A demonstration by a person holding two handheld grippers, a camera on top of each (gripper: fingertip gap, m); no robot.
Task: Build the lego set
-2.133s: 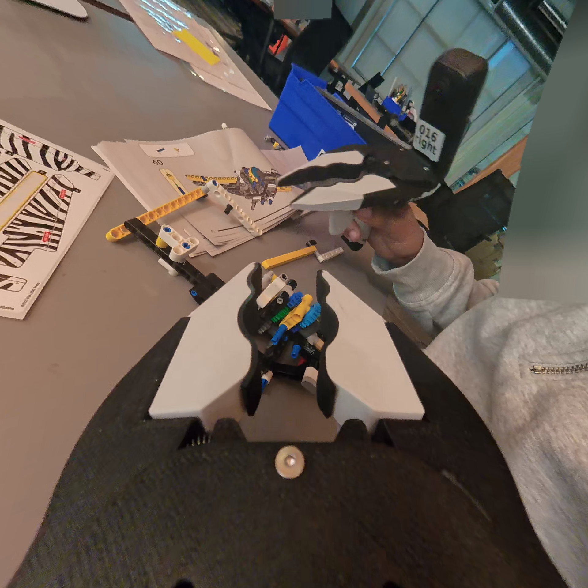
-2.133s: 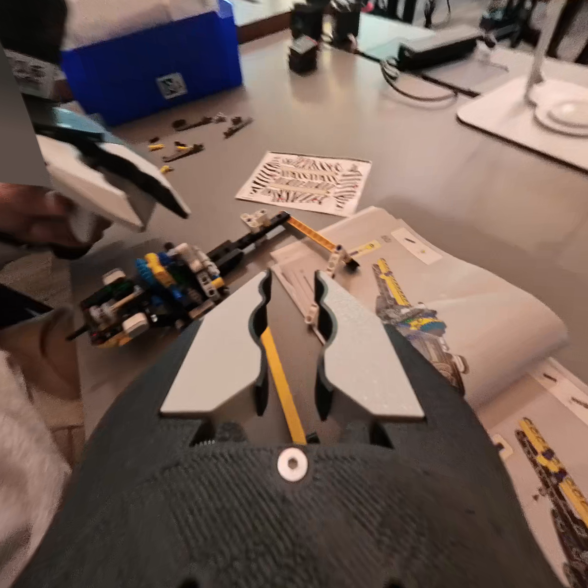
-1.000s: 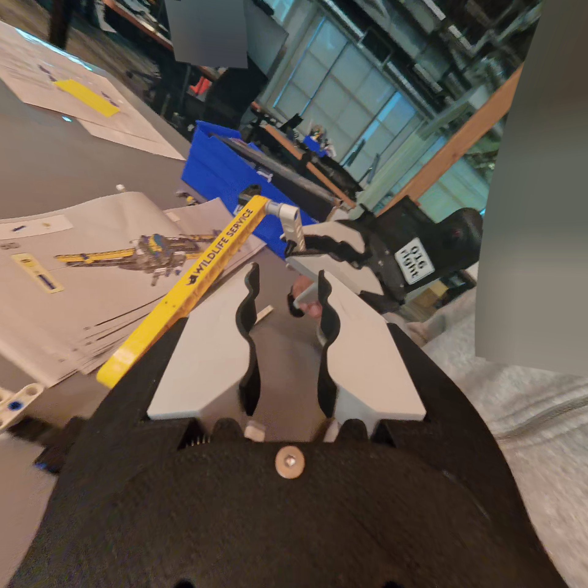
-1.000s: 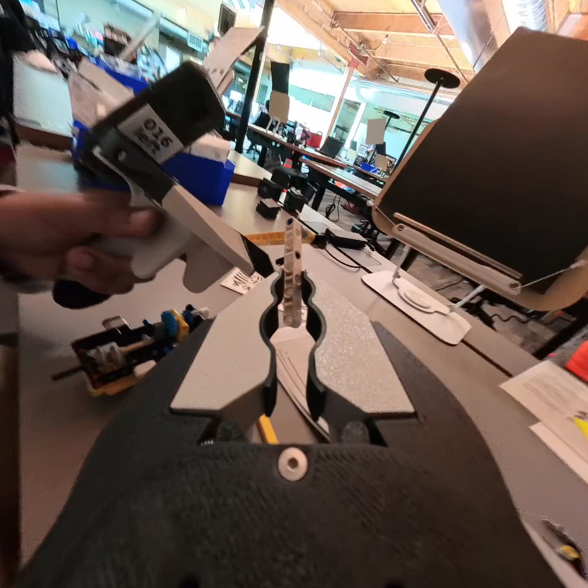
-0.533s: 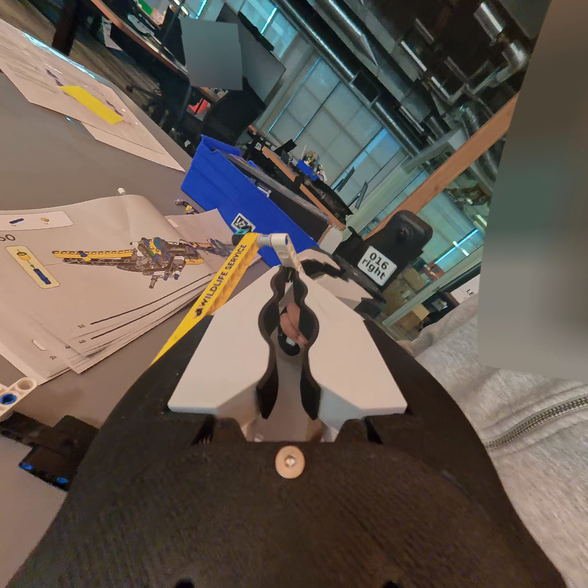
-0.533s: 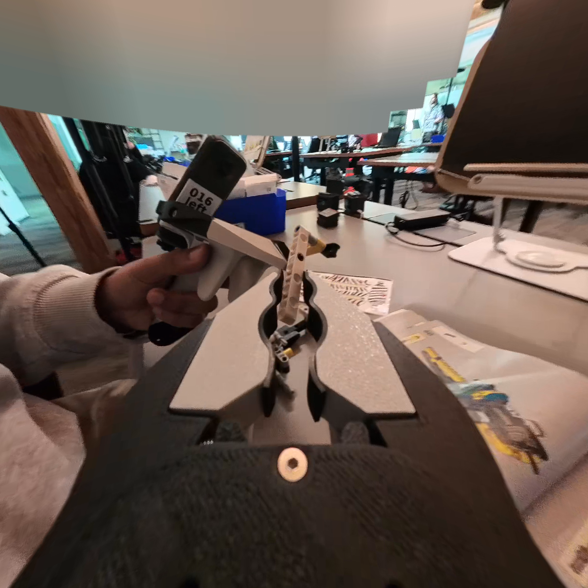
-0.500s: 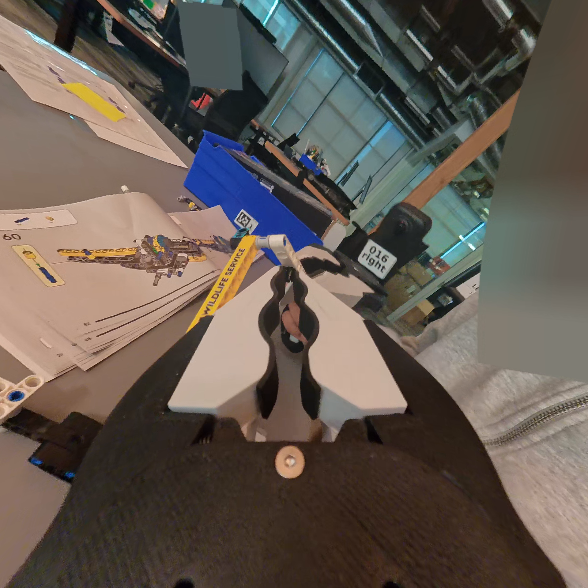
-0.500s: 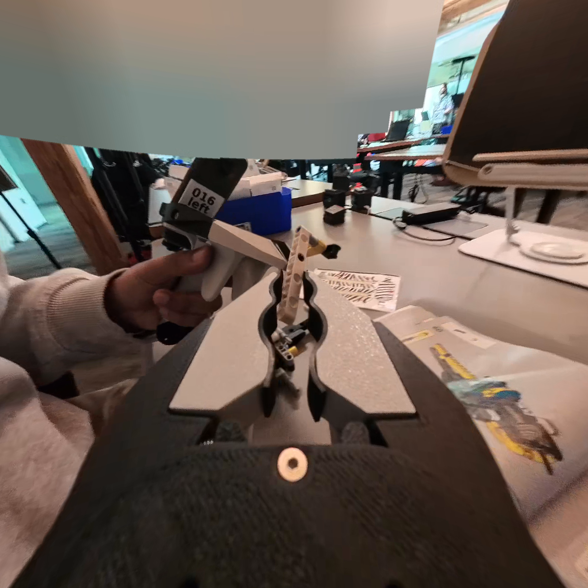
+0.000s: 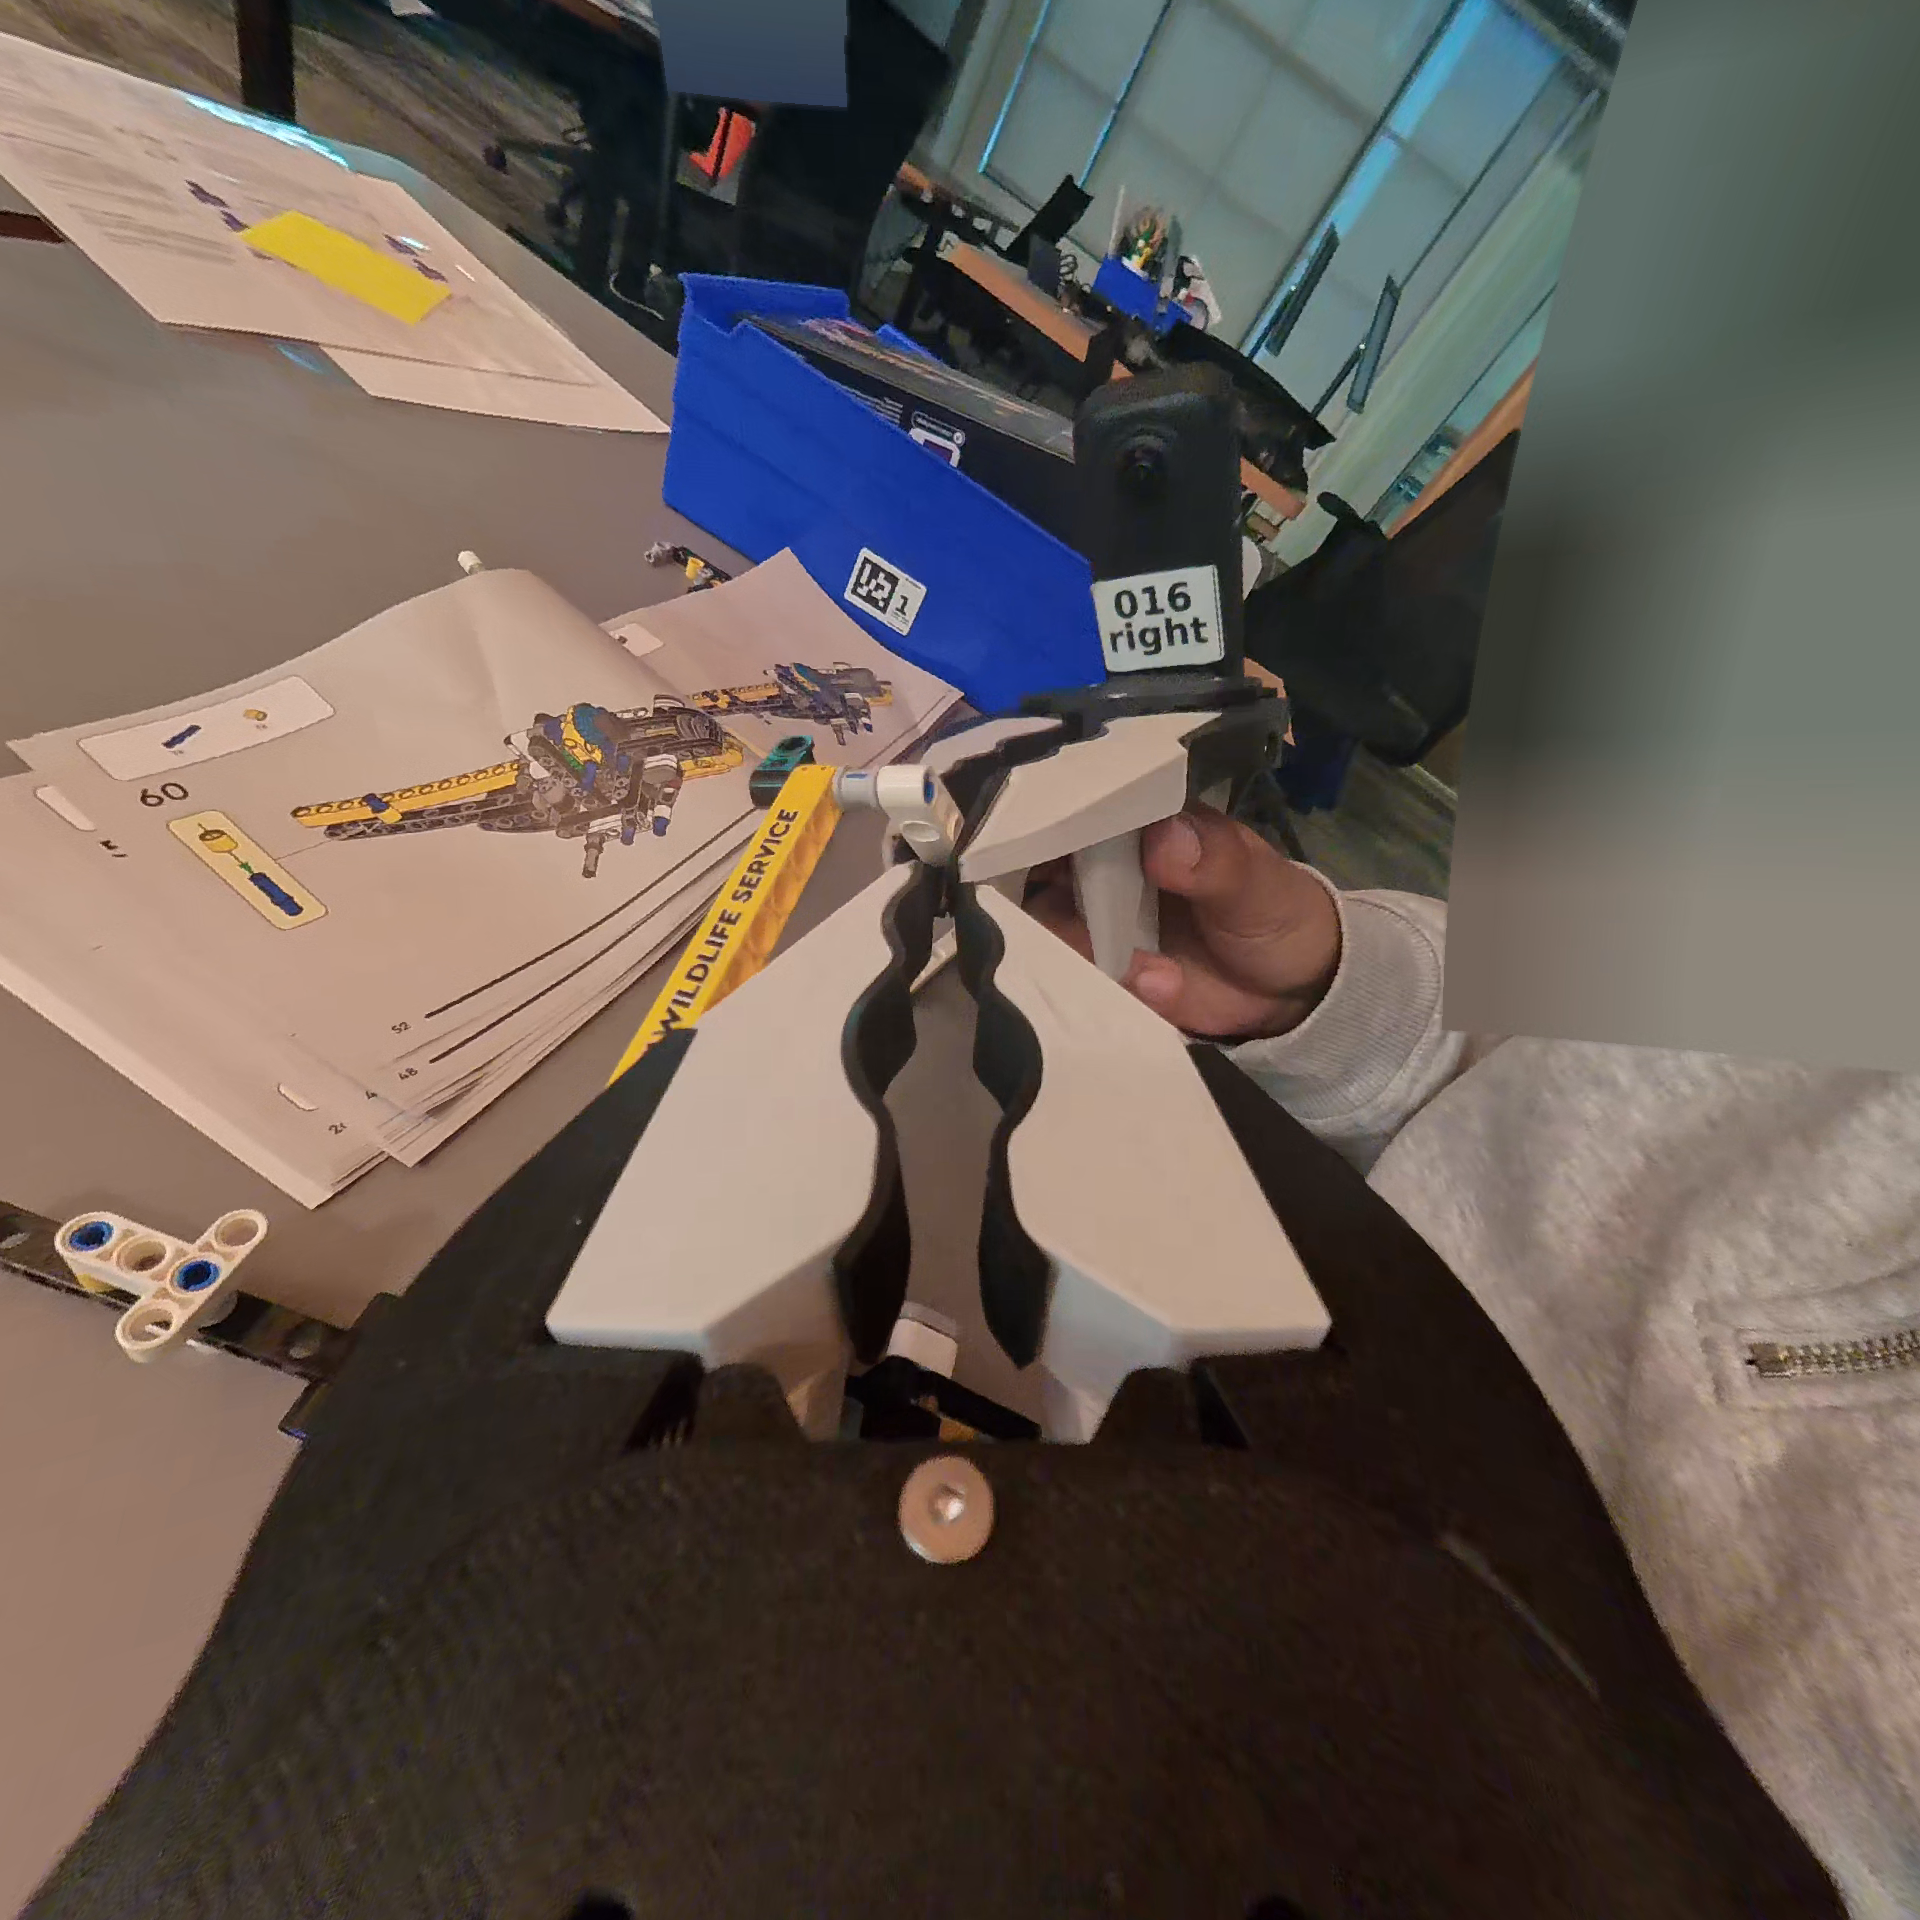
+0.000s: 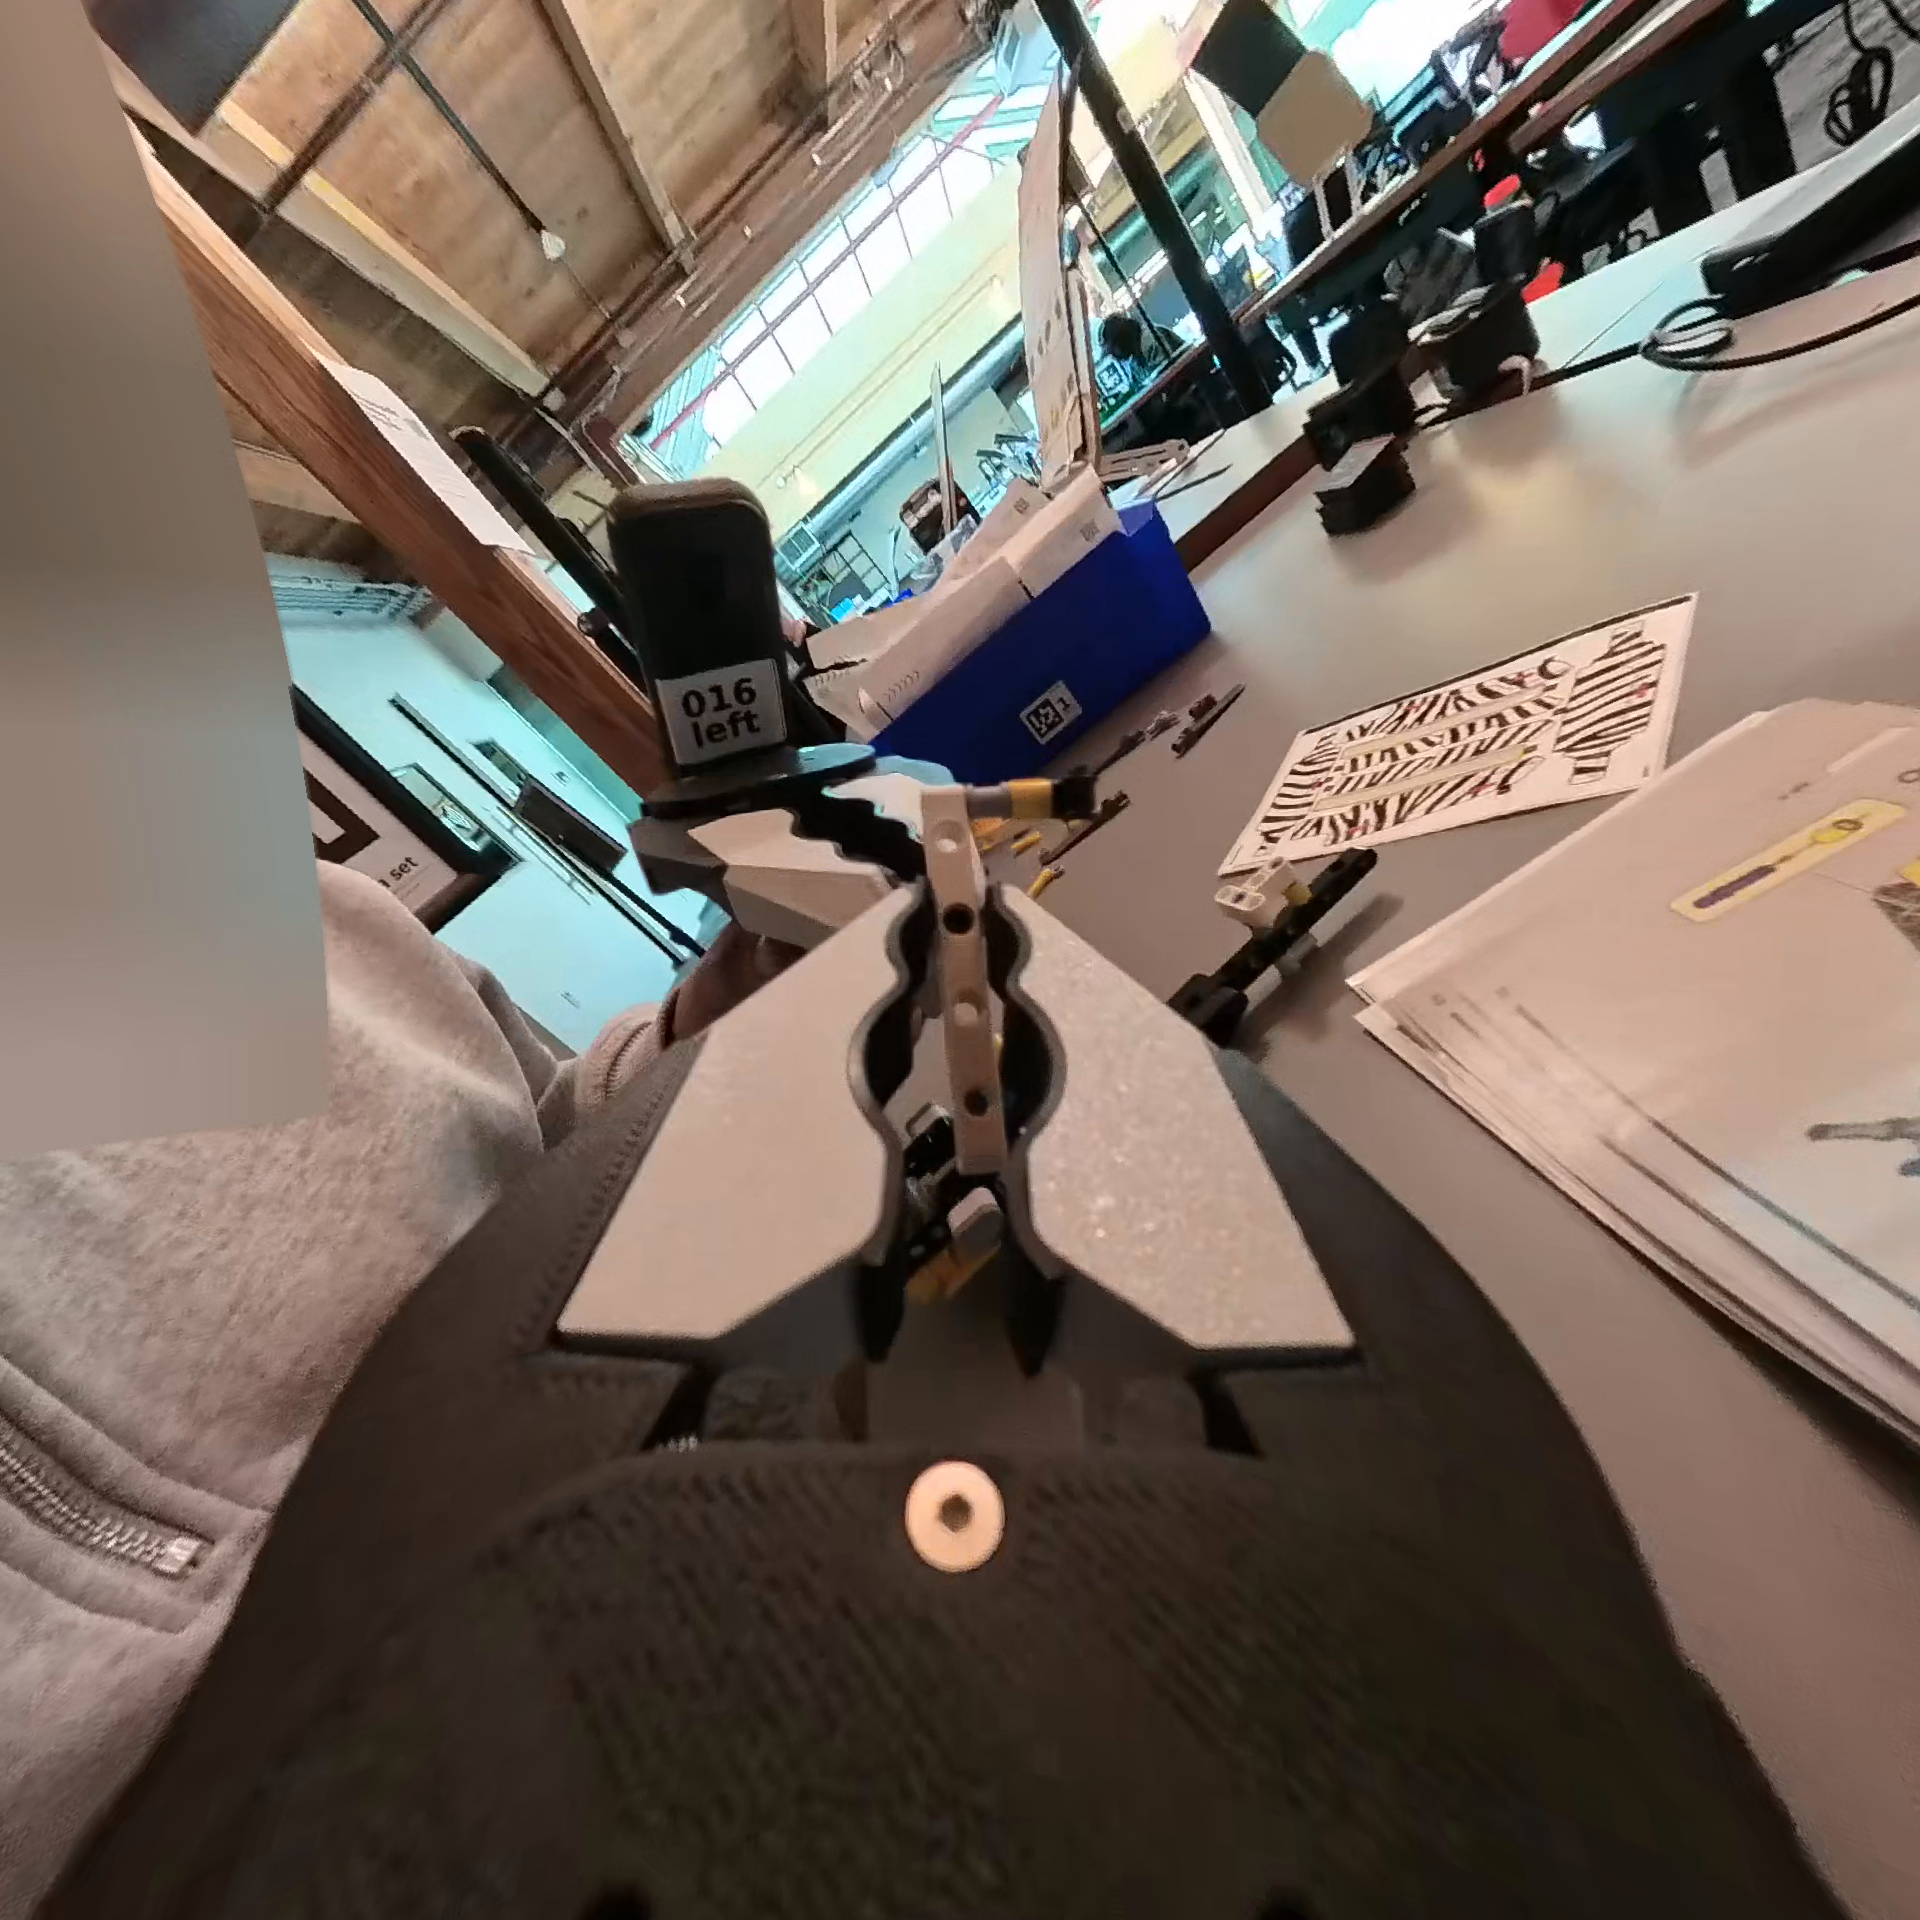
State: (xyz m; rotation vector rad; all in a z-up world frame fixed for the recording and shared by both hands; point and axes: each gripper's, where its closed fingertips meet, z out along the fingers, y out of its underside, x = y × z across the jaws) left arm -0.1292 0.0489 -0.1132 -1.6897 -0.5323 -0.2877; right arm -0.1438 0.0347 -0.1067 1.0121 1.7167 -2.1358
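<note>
I had the right tongs (image 10: 961,925) clamped on the grey holed beam (image 10: 964,997), lifted above the surface (image 9: 260,520). My left tongs (image 9: 940,883) were pinched together at the beam's end by the yellow lettered beam (image 9: 743,914). Next I judged a careful pivot or push. Both tongs carried printed tags, and the blue bin (image 9: 831,468) a coded sticker.

Black textured tongs (image 9: 940,894) with grey wedge fingers (image 9: 727,1174), silver screw, grey zipped sweatshirt sleeve (image 9: 1662,1299).

Printed wording on yellow beam (image 9: 750,912), gripper labels, numbered booklet page (image 9: 343,831)
</note>
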